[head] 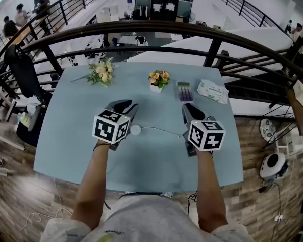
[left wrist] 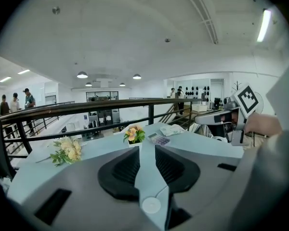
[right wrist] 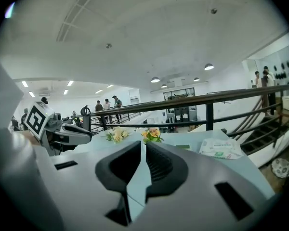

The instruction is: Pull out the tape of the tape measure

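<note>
A small round white tape measure (head: 136,129) lies on the pale blue table (head: 70,135), between my two grippers. A thin line of tape (head: 161,130) runs from it to the right and ends under my right gripper (head: 188,106). That gripper hovers above the table with its jaws almost together, and I see nothing between them in the right gripper view (right wrist: 143,145). My left gripper (head: 127,105) hovers just left of the case. Its jaws stand a little apart with nothing between them in the left gripper view (left wrist: 147,146).
At the table's far side lie a pale bouquet (head: 102,72), a small flower pot (head: 158,79), a calculator (head: 185,91) and a pack of wipes (head: 212,91). A dark railing (head: 156,29) curves behind the table. A black chair (head: 22,69) stands at the left.
</note>
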The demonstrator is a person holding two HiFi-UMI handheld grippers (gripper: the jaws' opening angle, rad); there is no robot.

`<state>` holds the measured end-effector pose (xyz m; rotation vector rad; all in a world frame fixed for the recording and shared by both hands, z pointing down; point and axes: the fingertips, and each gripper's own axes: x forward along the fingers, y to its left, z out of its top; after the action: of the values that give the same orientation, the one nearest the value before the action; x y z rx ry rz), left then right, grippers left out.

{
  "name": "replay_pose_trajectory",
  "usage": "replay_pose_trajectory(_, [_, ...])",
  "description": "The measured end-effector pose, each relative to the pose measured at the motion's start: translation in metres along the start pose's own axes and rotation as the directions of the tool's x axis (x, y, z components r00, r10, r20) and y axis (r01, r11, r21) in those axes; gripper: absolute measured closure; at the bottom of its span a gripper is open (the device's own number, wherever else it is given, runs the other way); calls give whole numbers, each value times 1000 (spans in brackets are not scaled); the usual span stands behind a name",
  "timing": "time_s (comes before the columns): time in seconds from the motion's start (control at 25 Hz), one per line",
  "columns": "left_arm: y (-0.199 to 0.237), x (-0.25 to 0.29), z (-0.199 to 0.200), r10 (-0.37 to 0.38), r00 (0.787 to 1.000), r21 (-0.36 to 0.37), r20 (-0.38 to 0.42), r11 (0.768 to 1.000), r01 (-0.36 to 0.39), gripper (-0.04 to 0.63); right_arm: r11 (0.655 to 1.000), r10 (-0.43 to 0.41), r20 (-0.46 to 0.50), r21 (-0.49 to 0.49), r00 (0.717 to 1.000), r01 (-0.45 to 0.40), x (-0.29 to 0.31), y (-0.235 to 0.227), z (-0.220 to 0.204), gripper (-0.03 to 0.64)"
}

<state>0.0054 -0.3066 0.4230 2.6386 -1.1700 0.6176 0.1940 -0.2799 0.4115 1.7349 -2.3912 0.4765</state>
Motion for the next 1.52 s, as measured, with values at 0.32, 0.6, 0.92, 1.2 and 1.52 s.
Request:
replay_pose_trajectory(0.32, [-8, -17, 21, 39, 996, 3, 80, 999, -40, 520, 998, 16, 57, -55, 998, -13, -12, 13, 23, 594])
replay_pose_trajectory(0.6, [8, -33, 29, 125, 984, 5, 123, 992, -127, 554, 996, 18, 103, -83, 995, -9, -18, 22, 35, 612])
replay_pose_trajectory(0.92, [14, -47, 34, 162, 971, -32, 175, 987, -159, 597, 992, 31, 154, -126, 988, -11, -26, 30, 47, 614])
replay_pose_trajectory(1.2, [19, -56, 30, 185, 967, -60, 175, 982, -177, 598, 990, 19, 164, -139, 986, 4, -32, 29, 51, 614])
replay_pose_trajectory(1.52, [19, -55, 29, 182, 967, -66, 176, 983, -173, 598, 989, 15, 153, -146, 988, 7, -30, 27, 47, 614])
